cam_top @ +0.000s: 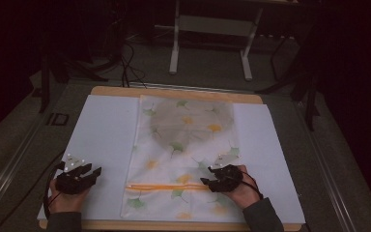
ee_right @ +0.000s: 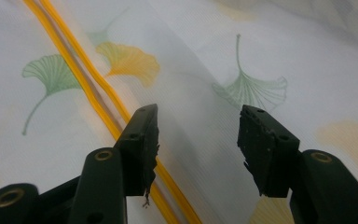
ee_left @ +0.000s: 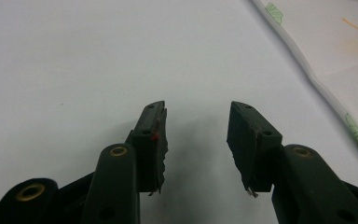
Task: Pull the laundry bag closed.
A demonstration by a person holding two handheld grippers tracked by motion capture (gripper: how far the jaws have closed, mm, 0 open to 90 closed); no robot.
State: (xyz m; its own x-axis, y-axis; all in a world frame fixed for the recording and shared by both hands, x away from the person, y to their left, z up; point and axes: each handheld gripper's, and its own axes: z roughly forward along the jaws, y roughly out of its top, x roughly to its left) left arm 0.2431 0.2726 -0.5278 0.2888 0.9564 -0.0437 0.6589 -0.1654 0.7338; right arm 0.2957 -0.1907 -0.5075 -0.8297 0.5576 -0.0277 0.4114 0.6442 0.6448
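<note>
Leaf-print bag (cam_top: 183, 154) flat mid-table, orange zipper (cam_top: 166, 186) near its front edge. Right gripper (cam_top: 207, 181) at zipper's right end, spread, empty. Left gripper (cam_top: 95, 172) left of bag, spread, empty.

Leaf-print mesh bag (cam_top: 183, 159) flat mid-table on white sheet (cam_top: 101, 145), grey round item (cam_top: 191, 123) inside its far half, orange zipper (cam_top: 166, 186) across near end. Right gripper (cam_top: 212, 180) over zipper's right end, jaws apart. Left gripper (cam_top: 92, 173) on bare sheet left of bag, jaws apart, holding nothing
</note>
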